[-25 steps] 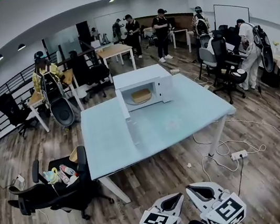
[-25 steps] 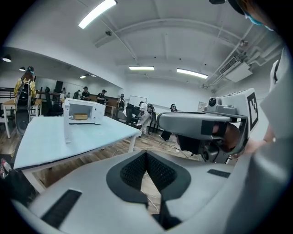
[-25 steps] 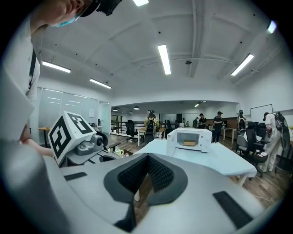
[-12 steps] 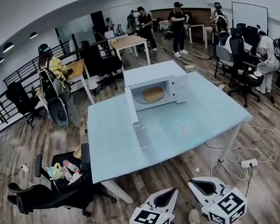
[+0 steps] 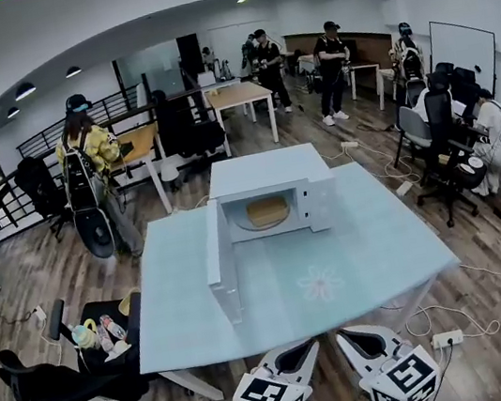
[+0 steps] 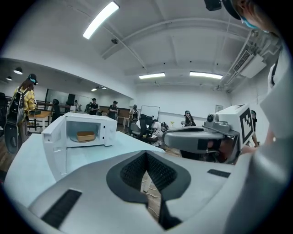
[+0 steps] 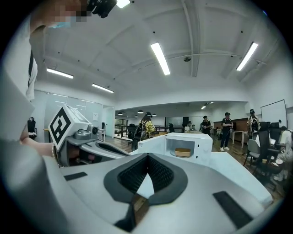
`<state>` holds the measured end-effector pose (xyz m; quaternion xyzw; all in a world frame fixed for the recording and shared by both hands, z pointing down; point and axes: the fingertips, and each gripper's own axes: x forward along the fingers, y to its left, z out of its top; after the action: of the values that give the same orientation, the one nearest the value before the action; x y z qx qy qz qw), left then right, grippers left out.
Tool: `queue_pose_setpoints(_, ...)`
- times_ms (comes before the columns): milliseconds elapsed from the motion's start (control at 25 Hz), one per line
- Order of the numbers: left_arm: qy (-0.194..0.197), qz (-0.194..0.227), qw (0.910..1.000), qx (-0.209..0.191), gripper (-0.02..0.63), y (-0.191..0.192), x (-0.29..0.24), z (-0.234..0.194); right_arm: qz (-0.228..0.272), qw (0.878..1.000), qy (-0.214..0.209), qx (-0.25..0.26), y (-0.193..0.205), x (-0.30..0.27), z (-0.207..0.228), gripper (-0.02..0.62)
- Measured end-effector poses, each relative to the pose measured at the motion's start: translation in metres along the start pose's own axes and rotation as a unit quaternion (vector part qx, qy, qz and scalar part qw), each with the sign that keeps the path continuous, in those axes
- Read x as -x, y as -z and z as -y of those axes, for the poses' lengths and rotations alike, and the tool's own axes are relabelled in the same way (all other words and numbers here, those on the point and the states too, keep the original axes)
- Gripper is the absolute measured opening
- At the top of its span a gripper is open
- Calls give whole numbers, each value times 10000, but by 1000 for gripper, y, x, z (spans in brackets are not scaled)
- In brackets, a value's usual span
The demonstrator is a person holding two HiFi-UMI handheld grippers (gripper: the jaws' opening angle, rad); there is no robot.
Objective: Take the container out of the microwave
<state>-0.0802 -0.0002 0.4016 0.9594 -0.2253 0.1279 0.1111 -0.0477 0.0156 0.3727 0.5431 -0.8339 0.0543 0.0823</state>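
Since the microwave (image 5: 261,176) door (image 5: 220,264) stands open, the container (image 5: 267,210) is reachable; left gripper (image 5: 298,356) and right gripper (image 5: 362,340) hover closed, empty, before the desk (image 5: 374,255).

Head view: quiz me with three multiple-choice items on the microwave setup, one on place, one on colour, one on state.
1. The container is: A on top of the microwave; B inside it; C beside it.
2. The microwave is: A black; B red; C white.
3. The microwave door is: A swung open; B shut; C missing.

B: it sits in the lit cavity. C: the casing is white all over. A: the door stands out toward the camera.
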Motion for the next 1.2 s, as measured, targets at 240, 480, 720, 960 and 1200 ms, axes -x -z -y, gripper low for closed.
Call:
queue_pose_setpoints(240, -154, -48, 9989, -442, 5, -24, -60, -1, 551, 9984, 35, -83, -11, -4, 75, 9)
queue_pose_setpoints(480, -145, -120, 9976, -661, 5, -43, -105, -13, 739, 9971, 132, -77, -5, -14, 118, 9)
queue_pose_setpoints(720, 92, -401, 9967, -706, 5, -35, -151, -32, 759, 9961, 260, -378, 3, -25, 163, 9)
queue_pose_setpoints(960, 251, -524, 9952, -782, 5, -49, -200, -71, 615, 9943, 688, -540, 11, -41, 221, 9)
queue_pose_setpoints(1200, 454, -610, 9891, -1261, 5, -68, -244, -115, 577, 9947, 666, -521, 2, -99, 254, 9)
